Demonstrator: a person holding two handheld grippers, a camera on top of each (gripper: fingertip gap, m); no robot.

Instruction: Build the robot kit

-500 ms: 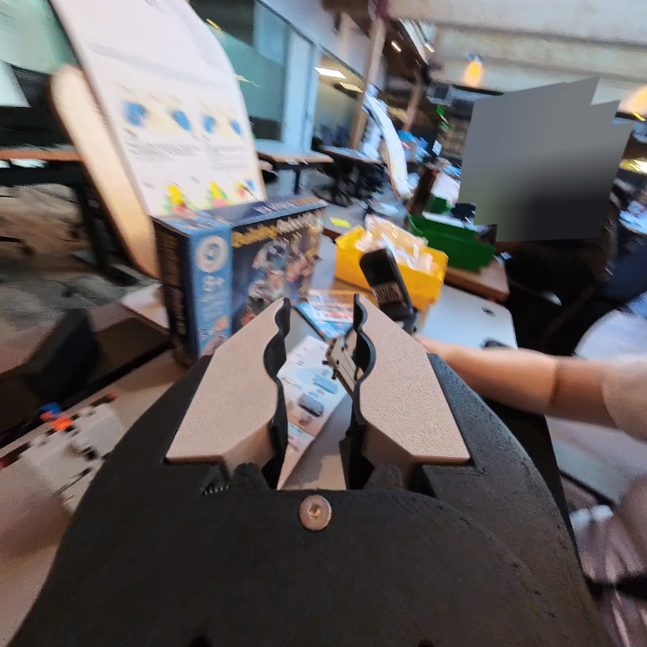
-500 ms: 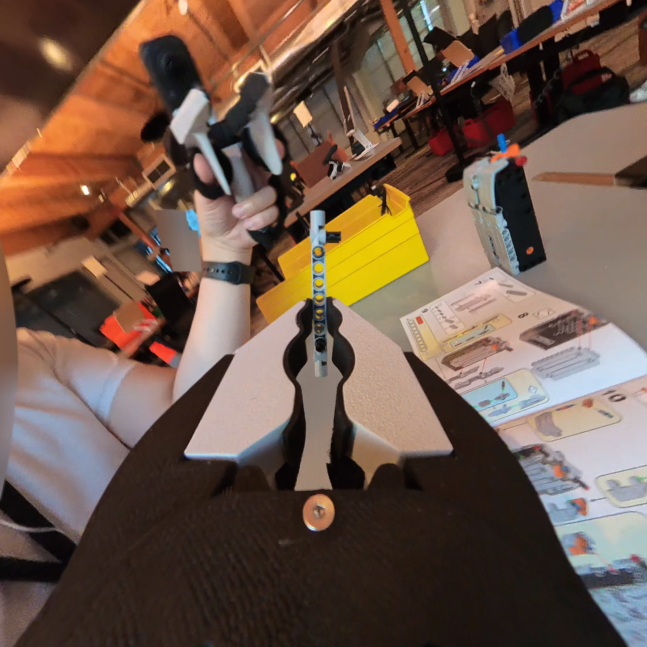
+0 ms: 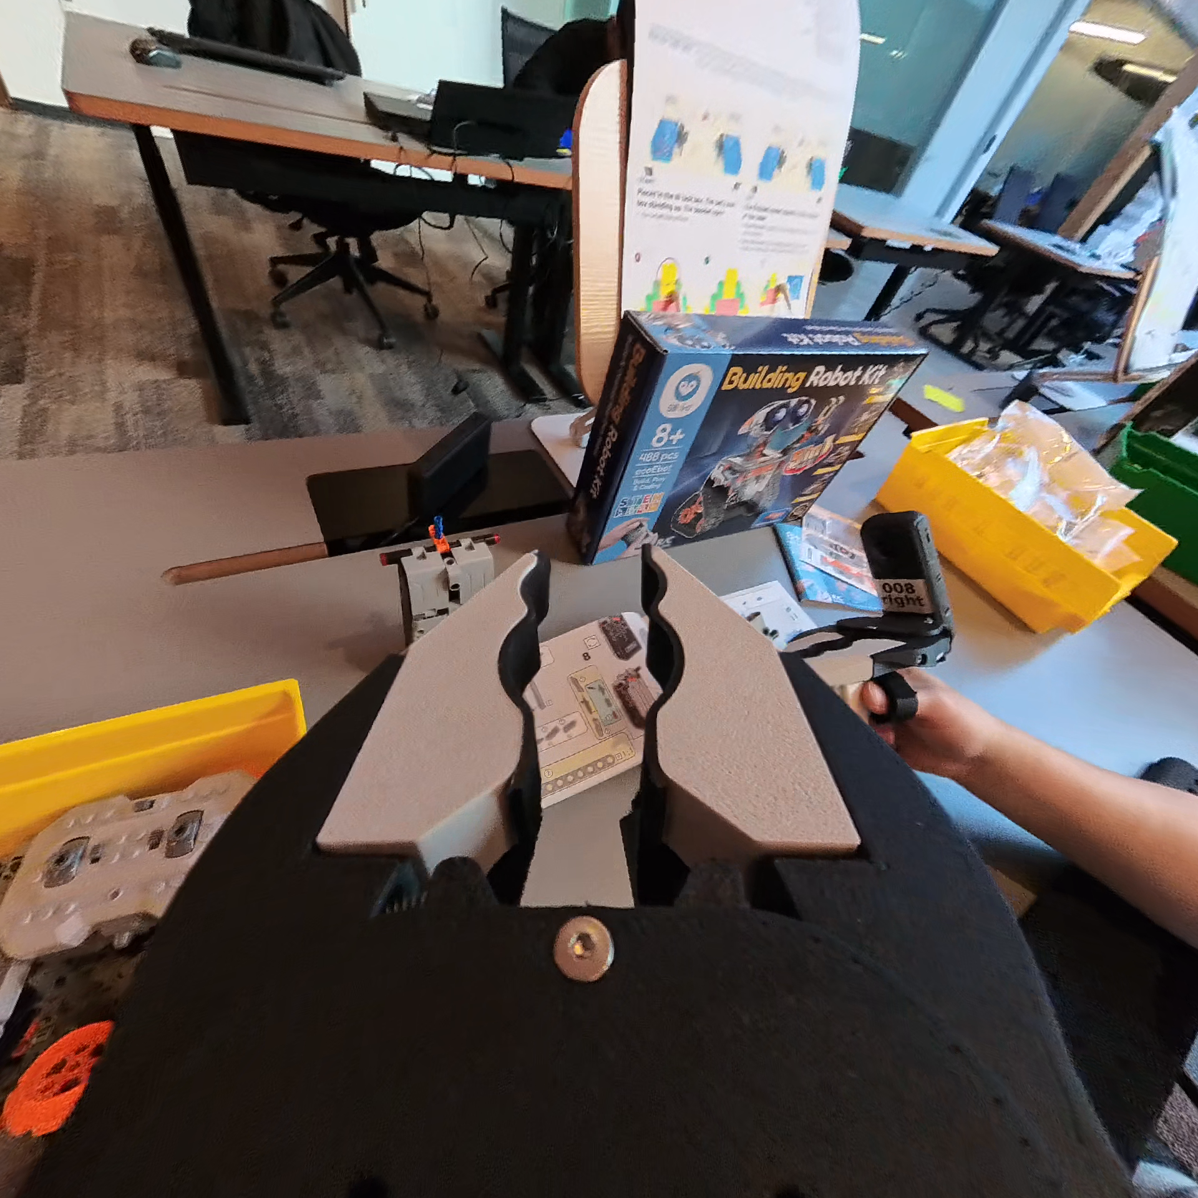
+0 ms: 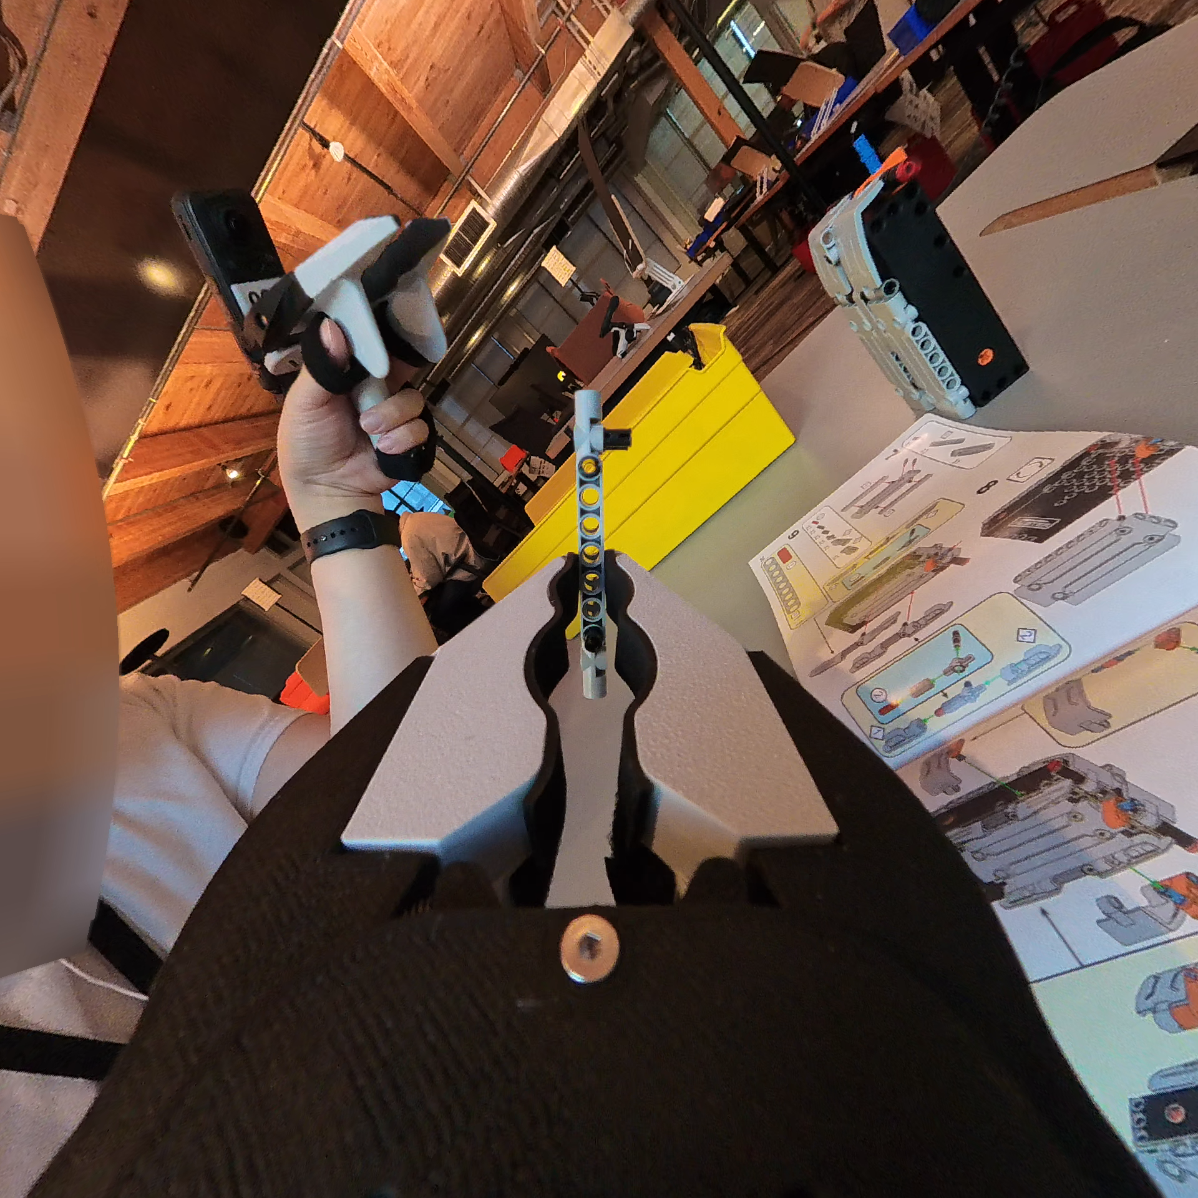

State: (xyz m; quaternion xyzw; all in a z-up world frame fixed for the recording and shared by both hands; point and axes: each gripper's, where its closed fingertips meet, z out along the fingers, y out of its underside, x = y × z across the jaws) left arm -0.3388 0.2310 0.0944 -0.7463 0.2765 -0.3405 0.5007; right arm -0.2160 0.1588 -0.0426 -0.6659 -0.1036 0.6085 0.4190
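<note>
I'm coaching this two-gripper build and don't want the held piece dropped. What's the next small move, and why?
Probably bring the open, empty left gripper toward the grey beam. The right gripper pinches only the beam's lower end, so most of it sticks out free, with a black pin near its top.

A pale grey table (image 3: 162, 499) carries an open instruction booklet (image 4: 1011, 635), with a grey-and-black brick-built block (image 4: 920, 298) standing just beyond it. A boxed robot kit (image 3: 745, 441) stands upright farther back. One yellow bin (image 3: 1011, 538) holds clear bags; another yellow bin (image 3: 149, 732) sits at the near left edge.
</note>
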